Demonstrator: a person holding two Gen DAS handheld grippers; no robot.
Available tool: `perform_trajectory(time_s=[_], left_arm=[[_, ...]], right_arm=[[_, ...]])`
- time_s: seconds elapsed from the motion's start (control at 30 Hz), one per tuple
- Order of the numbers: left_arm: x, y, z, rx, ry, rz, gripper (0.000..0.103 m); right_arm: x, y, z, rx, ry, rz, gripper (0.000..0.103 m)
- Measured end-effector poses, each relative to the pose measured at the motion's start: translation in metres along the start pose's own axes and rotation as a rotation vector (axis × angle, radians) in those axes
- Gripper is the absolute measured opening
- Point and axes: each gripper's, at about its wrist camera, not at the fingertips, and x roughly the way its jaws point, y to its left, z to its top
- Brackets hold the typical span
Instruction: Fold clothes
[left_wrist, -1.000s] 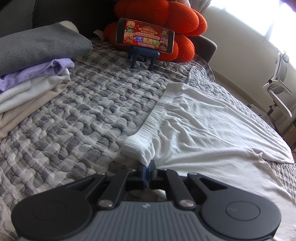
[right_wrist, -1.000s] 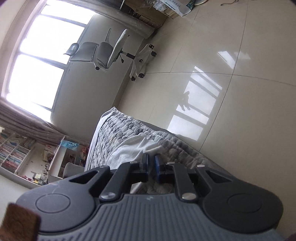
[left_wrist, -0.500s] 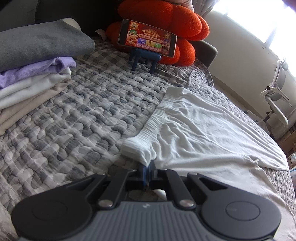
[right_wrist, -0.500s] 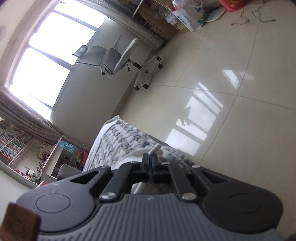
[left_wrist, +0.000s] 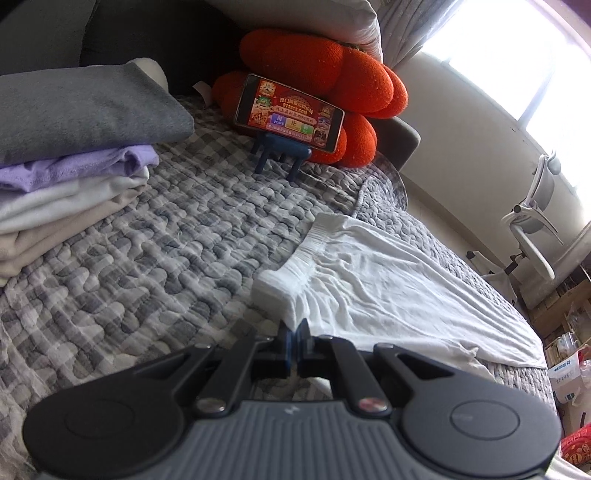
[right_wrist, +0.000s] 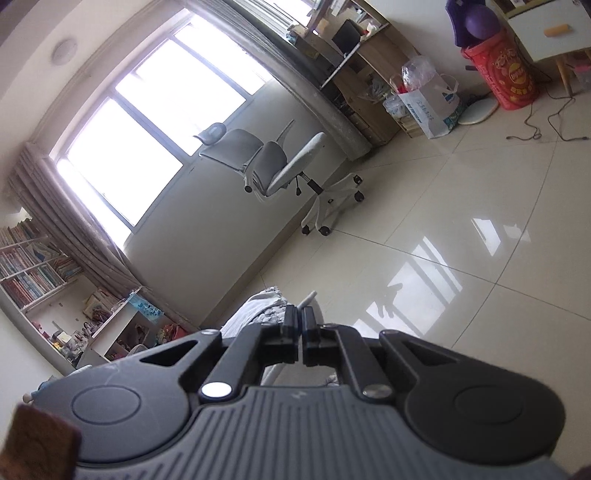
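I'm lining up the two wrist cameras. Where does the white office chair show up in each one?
Left wrist view: the white office chair sits at the far right edge, below the bright window, beyond the bed's far side.
Right wrist view: the white office chair is near the centre, upper half, on the tiled floor in front of the window.
Shared landmark: the bright window behind the chair.

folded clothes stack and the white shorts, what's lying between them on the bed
Nothing but bare grey checked quilt, seen in the left wrist view. The folded clothes stack sits far left, the white shorts right, with the left tool shut on their waistband corner.
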Motion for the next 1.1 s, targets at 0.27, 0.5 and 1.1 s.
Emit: perform_trajectory(time_s=[0.27,0.5,1.1], left_arm=[[-0.002,-0.001,-0.002,-0.002,0.002,-0.018,0.002],[-0.017,-0.012,0.0,0.025,-0.03,-0.032,0.002],[0.005,-0.01,0.01,-0.051,0.034,-0.016,0.002]], right_arm=[[0.001,0.0,-0.002,-0.014,-0.011,-0.021,0.004],[-0.011,0.007,0.016,-0.043,-0.078,0.0,0.004],[0.042,0.016,0.011,-0.105,0.01,-0.032,0.004]])
